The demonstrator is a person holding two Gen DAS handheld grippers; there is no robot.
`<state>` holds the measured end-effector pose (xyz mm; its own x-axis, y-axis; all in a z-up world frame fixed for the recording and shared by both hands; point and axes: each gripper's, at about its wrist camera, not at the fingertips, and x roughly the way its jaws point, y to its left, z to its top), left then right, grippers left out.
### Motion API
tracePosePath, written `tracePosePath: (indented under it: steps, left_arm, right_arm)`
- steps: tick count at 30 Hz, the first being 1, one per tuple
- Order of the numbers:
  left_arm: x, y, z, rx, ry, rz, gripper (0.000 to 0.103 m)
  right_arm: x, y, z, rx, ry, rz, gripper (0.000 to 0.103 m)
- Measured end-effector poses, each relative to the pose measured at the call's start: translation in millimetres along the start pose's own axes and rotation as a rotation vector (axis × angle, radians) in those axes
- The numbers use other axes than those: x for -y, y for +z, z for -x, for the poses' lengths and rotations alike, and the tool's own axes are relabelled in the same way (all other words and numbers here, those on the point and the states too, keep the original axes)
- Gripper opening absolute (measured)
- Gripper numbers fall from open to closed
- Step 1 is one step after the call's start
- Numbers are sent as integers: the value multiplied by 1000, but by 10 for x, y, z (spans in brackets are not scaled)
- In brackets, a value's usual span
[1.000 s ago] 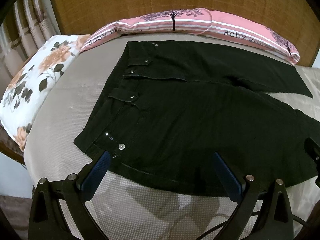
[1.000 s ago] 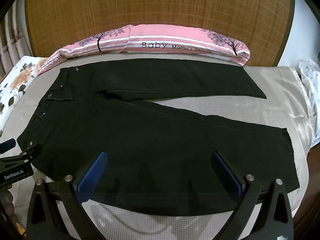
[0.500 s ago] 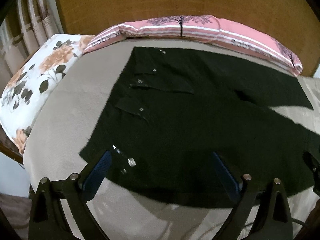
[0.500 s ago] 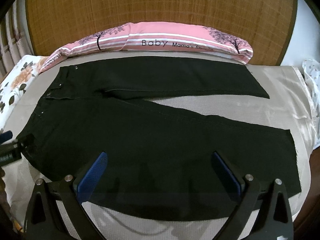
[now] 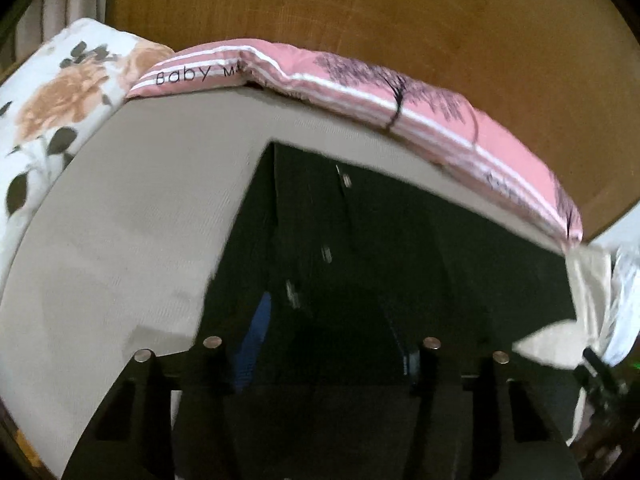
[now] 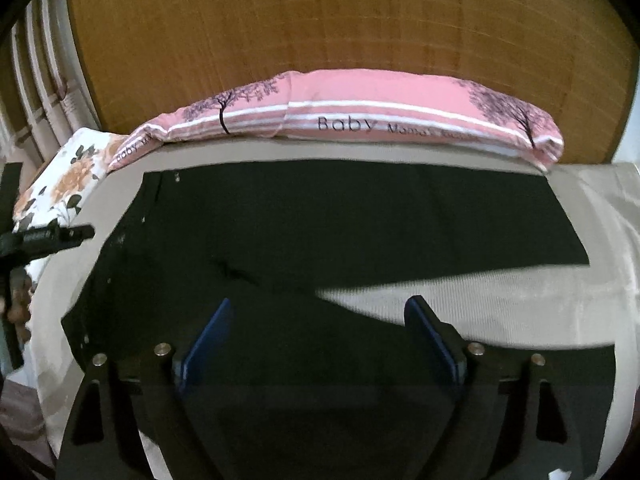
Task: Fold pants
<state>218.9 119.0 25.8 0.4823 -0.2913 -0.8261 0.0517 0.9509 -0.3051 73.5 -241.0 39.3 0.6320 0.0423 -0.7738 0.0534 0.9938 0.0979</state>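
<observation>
In the left wrist view, the black pants (image 5: 400,280) lie spread on the bed (image 5: 120,240), their waistband end toward the bed's left edge and their far side running close along the pink "Baby" pillow (image 5: 400,112) at the head edge. A floral pillow (image 5: 52,112) sits at the far left corner, in front of the wooden headboard (image 5: 360,20). The left hand-held gripper (image 5: 332,340) is low over the waist area with its fingers apart; one blue pad (image 5: 256,344) shows against the dark cloth (the frame is blurred, so whether it touches the fabric cannot be told).

In the right wrist view, the pants (image 6: 340,220) cover much of the bed (image 6: 520,304), one leg lying along the pink pillow (image 6: 360,116), the other reaching toward the near edge, with a wedge of bare sheet between them. The right hand-held gripper (image 6: 320,336) hangs over the nearer leg, fingers spread wide, gripping nothing. The left hand-held gripper (image 6: 48,236) is at the left edge, beside the floral pillow (image 6: 68,184).
</observation>
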Motion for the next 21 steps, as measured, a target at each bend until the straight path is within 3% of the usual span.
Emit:
tracePosePath:
  steps: [4,9,14,19,21]
  left_arm:
    - [-181,412,-225,-23,-75,19,49]
    - [-489,764,-651,-91,-148,124,48]
    - [-758,910,-1049,-162,-207,249,40]
    - [-877,948,-1227,-170,-217,282,39]
    - [-880,973,-1274,-168,-244,276,34]
  right_arm:
    - [-13,234,-193,-14,40,6,86]
    - [6,460,-527,-64,115,-30,86]
    - [-21,633,-853,-107,125,-6,86]
    - [-63,781,-1131,-128,143,-1,86]
    - [-93,822,-1206,-127,151,2,86]
